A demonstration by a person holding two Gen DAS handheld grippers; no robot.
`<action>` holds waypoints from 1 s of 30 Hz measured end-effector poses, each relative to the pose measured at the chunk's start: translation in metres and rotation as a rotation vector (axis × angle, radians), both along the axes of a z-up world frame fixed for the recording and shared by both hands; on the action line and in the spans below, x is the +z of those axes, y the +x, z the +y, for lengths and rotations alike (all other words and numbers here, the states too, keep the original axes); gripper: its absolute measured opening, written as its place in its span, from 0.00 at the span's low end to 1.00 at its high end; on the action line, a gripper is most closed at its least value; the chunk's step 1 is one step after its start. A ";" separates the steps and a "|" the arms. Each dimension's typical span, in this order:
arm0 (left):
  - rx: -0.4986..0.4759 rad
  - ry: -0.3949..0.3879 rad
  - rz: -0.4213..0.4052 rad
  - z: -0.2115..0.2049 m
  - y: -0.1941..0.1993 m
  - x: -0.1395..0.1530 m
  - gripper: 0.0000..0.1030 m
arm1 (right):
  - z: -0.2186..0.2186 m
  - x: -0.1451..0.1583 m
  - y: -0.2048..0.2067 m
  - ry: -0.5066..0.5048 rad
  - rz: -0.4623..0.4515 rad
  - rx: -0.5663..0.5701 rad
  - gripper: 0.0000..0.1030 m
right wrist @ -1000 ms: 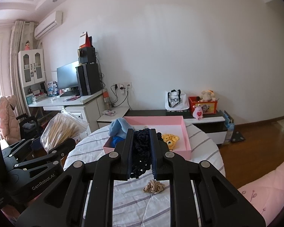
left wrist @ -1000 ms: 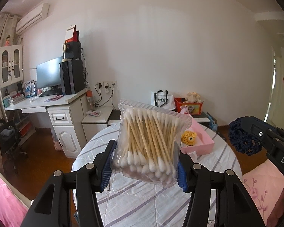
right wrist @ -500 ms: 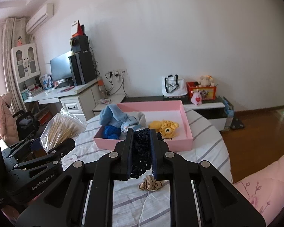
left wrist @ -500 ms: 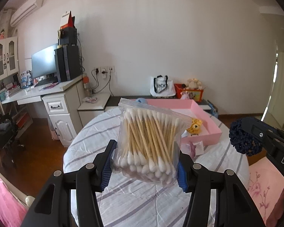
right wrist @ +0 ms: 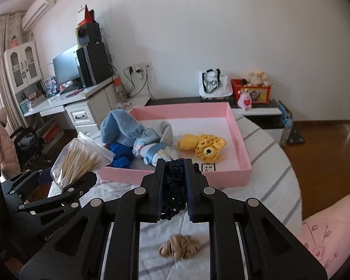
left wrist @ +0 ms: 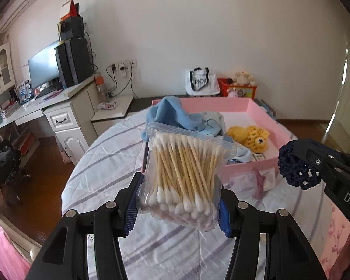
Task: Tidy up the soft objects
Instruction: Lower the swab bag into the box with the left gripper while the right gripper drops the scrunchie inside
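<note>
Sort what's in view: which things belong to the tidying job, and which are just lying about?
Job:
cotton swab bag, in left gripper
navy crochet piece, in right gripper
pink tray
beige scrunchie

Lying about:
monitor
tote bag
plush toy

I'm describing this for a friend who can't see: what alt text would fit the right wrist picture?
Black tongs pinch a dark navy crocheted piece above a striped tablecloth, facing a pink tray holding blue clothes and a yellow knitted toy. A beige scrunchie lies below; at left, other tongs hold a bag of cotton swabs.
</note>
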State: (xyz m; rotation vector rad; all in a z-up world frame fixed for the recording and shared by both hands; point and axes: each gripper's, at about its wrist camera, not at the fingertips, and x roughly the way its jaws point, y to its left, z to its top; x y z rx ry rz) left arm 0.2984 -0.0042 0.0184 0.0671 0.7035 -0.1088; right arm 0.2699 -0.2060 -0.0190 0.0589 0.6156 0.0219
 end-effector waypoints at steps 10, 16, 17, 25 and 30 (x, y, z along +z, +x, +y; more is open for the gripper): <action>-0.016 0.035 0.094 -0.026 0.109 -0.012 0.51 | -0.012 -0.026 0.059 0.011 0.095 -0.009 0.14; -0.024 0.040 0.157 -0.033 0.173 -0.023 0.51 | -0.018 -0.038 0.091 0.009 0.144 -0.012 0.14; -0.024 0.043 0.159 -0.034 0.184 -0.024 0.51 | -0.019 -0.041 0.098 0.011 0.156 -0.009 0.14; -0.029 0.073 0.194 -0.049 0.250 -0.039 0.51 | -0.025 -0.057 0.132 0.013 0.218 -0.013 0.14; -0.045 0.079 0.187 -0.058 0.274 -0.050 0.53 | -0.030 -0.064 0.141 0.019 0.239 -0.023 0.18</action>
